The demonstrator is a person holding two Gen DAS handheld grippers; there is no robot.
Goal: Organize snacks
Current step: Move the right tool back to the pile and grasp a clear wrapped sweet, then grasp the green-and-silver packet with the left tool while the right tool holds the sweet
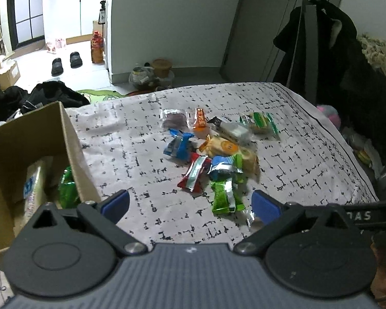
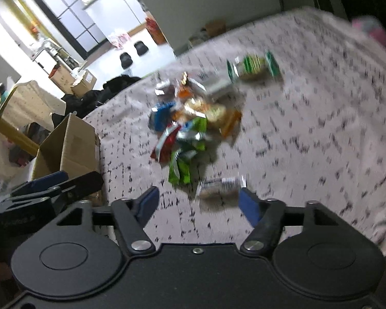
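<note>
Here, a small clear-wrapped snack (image 2: 218,188) is seen just ahead of the right gripper (image 2: 198,203), its long axis crosswise between the parted, empty jaws, near the tablecloth's (image 2: 308,128) near edge. The left gripper (image 1: 190,206) is held open and empty beside the cardboard box (image 1: 69,139), tilted downward.

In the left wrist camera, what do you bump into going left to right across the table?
Cardboard box → blue snack packet → red snack packet → green-striped packet at the far right.
</note>
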